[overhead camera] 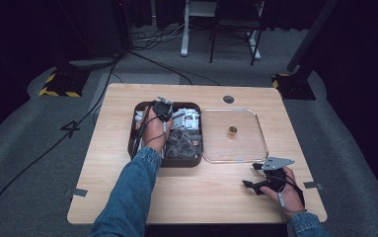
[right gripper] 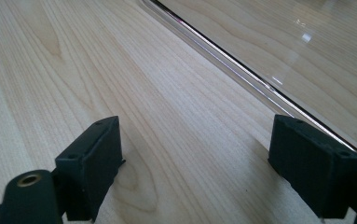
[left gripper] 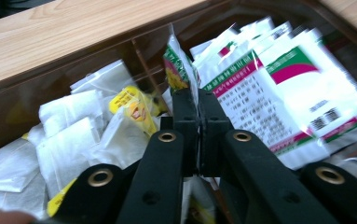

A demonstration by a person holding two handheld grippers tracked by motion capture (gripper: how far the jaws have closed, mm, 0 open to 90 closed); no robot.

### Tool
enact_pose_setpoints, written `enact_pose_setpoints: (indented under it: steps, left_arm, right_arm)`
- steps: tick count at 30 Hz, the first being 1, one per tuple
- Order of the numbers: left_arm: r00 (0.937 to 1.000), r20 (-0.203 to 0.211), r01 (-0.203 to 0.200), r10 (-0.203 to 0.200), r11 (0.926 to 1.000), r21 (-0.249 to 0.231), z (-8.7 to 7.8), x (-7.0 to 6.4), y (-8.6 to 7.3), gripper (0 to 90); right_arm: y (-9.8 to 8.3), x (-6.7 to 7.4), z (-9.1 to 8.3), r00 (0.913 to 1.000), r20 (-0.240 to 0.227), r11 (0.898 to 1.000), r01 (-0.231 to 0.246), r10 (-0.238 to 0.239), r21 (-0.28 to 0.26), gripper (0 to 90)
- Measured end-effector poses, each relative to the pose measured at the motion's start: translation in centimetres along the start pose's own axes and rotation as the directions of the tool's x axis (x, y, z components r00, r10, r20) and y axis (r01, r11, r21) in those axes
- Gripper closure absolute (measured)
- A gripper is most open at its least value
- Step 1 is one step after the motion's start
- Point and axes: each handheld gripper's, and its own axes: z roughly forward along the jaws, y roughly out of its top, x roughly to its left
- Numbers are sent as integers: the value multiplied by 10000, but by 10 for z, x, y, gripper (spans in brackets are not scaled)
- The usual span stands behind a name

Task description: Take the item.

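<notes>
Sachet (left gripper: 178, 70) pinched edge-on between the closed jaws of the left gripper (left gripper: 197, 105), inside the brown box (left gripper: 36, 88).

White sachets with green and magenta print (left gripper: 278, 93) are seen just right of those jaws, and white tea bags (left gripper: 69, 126) to their left. The right gripper (right gripper: 195, 154) is rested on the wooden table (right gripper: 73, 70), its jaws held wide apart with nothing between them, the clear tray (right gripper: 260, 84) just beyond its far pad.

Left gripper (left gripper: 198, 105) jaws pressed together, right gripper (right gripper: 195, 168) jaws wide apart.
</notes>
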Motion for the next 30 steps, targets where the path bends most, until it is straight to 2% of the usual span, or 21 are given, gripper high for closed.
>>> enact_pose_setpoints:
  steps: [2, 8, 12, 19, 22, 25, 26, 30]
  left_arm:
    - [10000, 65, -62, 63, 9999, -149, -4, 0, 2, 889]
    - [9985, 515, 193, -163, 9981, -582, -21, 6, 9, 891]
    - [9950, 964, 384, -276, 9930, -1114, -37, 12, 12, 892]
    - [9890, 1457, 522, -266, 9833, -1746, -63, 18, 13, 892]
    - [9876, 1567, 325, -20, 9807, -1926, -75, 19, 11, 892]
    - [9831, 1809, 124, 276, 9763, -2161, -88, 17, 10, 892]
    - [9831, 1809, 124, 276, 9763, -2161, -88, 17, 10, 892]
    - [9745, 2176, 19, 542, 9683, -2497, -108, 14, 7, 892]
  right_arm:
    - [0, 0, 0, 10000, 4, 10000, 4, -4, -2, 171]
    - [0, 0, 0, 10000, 13, 10000, 12, -12, 12, 171]
    - [0, 0, 0, 10000, 3, 10000, 3, -3, -2, 171]
    - [0, 0, 0, 10000, 0, 10000, -5, 5, 0, 171]
    - [0, 0, 0, 10000, -2, 10000, -9, 9, -2, 171]
    - [0, 0, 0, 10000, -1, 10000, 7, -7, 8, 171]
    - [0, 0, 0, 10000, -1, 10000, 7, -7, 8, 171]
    - [0, -1, 0, 10000, -11, 10000, 48, -48, 25, 170]
